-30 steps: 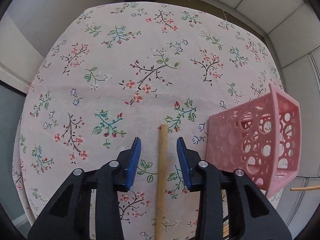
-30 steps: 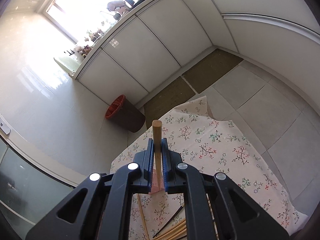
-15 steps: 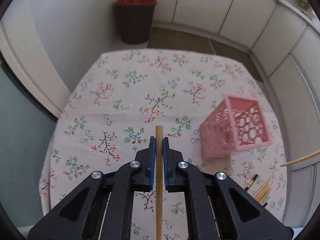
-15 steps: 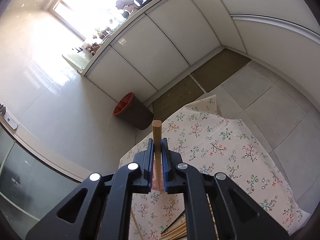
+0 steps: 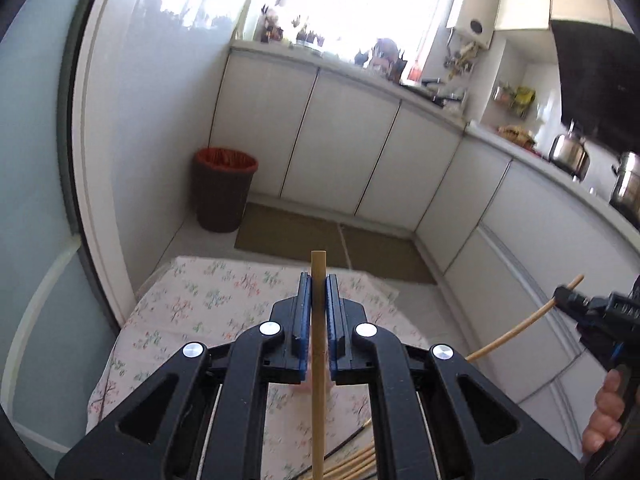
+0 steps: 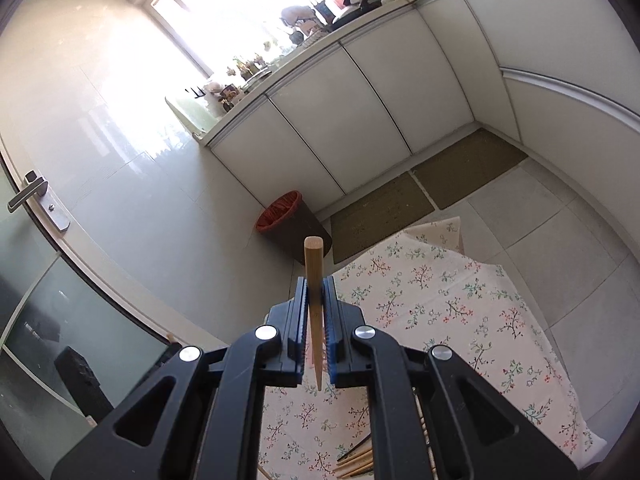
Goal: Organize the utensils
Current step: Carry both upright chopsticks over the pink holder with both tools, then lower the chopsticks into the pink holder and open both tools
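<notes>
Chopsticks are the job here, and each gripper now carries 1: the left gripper (image 5: 318, 292) is clamped on a bamboo chopstick (image 5: 318, 360) that was lying on the cloth between open jaws 1.0 s ago, and it has since lifted clear, its view swinging up toward the cabinets. The right gripper (image 6: 315, 296) stays closed on a second chopstick (image 6: 314, 280), held above the table (image 6: 460, 300). More chopsticks (image 5: 352, 466) lie near the table's near edge. The pink basket seen earlier is out of frame, so both sticks probably need carrying back to it.
</notes>
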Demonstrator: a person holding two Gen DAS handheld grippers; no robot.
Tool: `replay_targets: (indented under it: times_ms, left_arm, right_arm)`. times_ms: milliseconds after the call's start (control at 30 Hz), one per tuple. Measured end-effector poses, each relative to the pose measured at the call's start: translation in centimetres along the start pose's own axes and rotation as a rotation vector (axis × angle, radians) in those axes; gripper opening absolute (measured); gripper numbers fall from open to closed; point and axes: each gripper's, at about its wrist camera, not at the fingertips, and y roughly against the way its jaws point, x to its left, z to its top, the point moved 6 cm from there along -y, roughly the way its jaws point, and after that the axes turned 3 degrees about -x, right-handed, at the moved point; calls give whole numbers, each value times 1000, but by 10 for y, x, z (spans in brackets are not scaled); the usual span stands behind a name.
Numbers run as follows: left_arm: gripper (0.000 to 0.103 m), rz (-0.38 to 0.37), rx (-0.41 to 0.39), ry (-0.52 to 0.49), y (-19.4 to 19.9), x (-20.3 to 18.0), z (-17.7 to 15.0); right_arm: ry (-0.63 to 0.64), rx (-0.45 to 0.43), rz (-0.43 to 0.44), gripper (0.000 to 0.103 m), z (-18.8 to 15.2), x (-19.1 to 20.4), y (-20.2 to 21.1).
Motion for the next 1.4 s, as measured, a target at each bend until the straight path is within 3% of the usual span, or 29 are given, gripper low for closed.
replay_targets:
  times_ms: [100, 267, 367, 500, 667, 767, 1100, 1267, 1400]
  left_arm:
    - [6, -24, -148, 32, 6, -14, 30]
    - [6, 35, -409, -8, 7, -42, 56]
    - [6, 43, -474, -22, -14, -47, 59]
    - [6, 45, -475, -10, -49, -47, 52]
    - [7, 94, -445, -42, -96, -40, 14]
    - [20, 119, -388, -50, -114, -30, -9]
    - [38, 122, -477, 31, -17, 0, 44]
    - [52, 158, -493, 20, 12, 6, 45]
    - [58, 212, -448, -13, 13, 9, 35]
  right_arm:
    - [23, -32, 6, 8, 10, 9, -5]
    - [92, -85, 5, 8, 22, 20, -33]
    - [113, -91, 3, 8, 23, 20, -51]
    - [162, -102, -1, 8, 21, 18, -68]
    - [198, -84, 5, 8, 13, 17, -93]
    - [220, -73, 21, 8, 7, 19, -104]
    - [330, -50, 8, 8, -11, 37, -121]
    - [353, -2, -13, 10, -29, 35, -144]
    - [409, 27, -54, 11, -51, 33, -169]
